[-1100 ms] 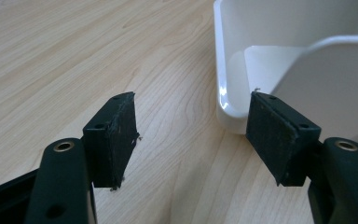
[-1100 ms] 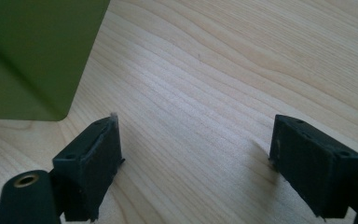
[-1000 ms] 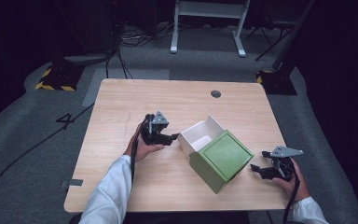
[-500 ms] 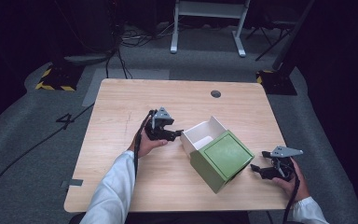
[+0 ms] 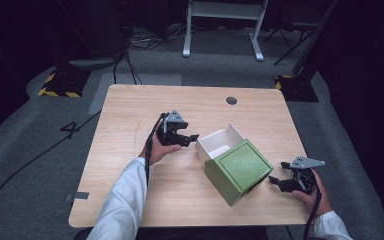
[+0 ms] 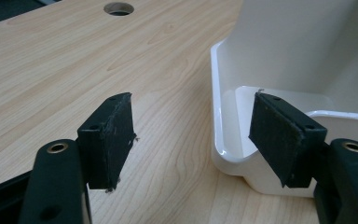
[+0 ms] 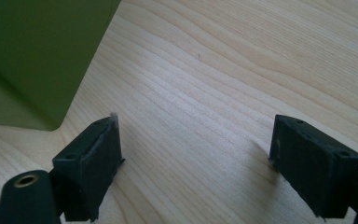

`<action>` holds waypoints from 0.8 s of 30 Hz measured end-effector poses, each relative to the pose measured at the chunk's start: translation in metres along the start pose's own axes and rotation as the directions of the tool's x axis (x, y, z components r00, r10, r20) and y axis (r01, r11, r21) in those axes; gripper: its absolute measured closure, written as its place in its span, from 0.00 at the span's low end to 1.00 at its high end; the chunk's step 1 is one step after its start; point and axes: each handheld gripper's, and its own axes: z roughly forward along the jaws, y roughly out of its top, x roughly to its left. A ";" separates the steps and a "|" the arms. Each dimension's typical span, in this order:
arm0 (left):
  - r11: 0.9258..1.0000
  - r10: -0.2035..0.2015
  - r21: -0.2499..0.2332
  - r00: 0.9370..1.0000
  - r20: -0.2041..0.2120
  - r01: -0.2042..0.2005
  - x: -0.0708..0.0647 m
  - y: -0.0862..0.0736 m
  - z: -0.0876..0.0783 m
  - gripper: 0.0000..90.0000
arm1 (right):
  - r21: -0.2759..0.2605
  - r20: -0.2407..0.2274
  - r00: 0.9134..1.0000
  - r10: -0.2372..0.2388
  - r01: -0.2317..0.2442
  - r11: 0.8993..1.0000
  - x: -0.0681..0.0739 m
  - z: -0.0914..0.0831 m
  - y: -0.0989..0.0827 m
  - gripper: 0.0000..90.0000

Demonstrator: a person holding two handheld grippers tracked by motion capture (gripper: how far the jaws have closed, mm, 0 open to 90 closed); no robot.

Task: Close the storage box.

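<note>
A white open box (image 5: pixel 219 143) lies on the wooden table (image 5: pixel 130 110), with its green lid (image 5: pixel 238 170) leaning half over its near side. My left gripper (image 5: pixel 189 137) is open just left of the white box. In the left gripper view the box's rounded corner (image 6: pixel 223 98) sits just in front of the right jaw, and the left gripper (image 6: pixel 192 112) holds nothing. My right gripper (image 5: pixel 276 181) rests open on the table, just right of the lid. In the right gripper view the green lid (image 7: pixel 37 56) stands at the upper left, clear of the empty right gripper (image 7: pixel 193 126).
A round cable hole (image 5: pixel 231 100) sits near the table's far edge, also seen as the hole (image 6: pixel 119 8) in the left gripper view. Beyond the table are a grey floor, cables and a white stand (image 5: pixel 220 20).
My left gripper has moved right, closing in on the white box's left corner. The right gripper, box and lid have stayed put.
</note>
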 end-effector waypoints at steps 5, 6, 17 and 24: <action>1.000 -0.002 0.003 1.000 -0.008 0.002 0.002 0.004 0.005 0.34 | -0.001 0.001 1.000 -0.001 0.001 1.000 0.000 0.000 0.000 0.18; 1.000 -0.003 0.010 1.000 -0.008 0.003 0.002 0.004 0.007 0.34 | -0.001 0.001 1.000 -0.001 0.001 1.000 0.000 0.000 0.000 0.18; 0.998 -0.033 0.062 0.999 0.034 0.031 0.006 -0.006 0.021 0.43 | -0.001 0.001 1.000 -0.001 0.001 1.000 0.000 0.000 0.000 0.18; 0.995 -0.006 0.101 0.996 0.090 -0.004 -0.003 -0.007 0.033 0.49 | -0.001 0.001 1.000 -0.002 0.002 1.000 0.000 0.000 0.000 0.18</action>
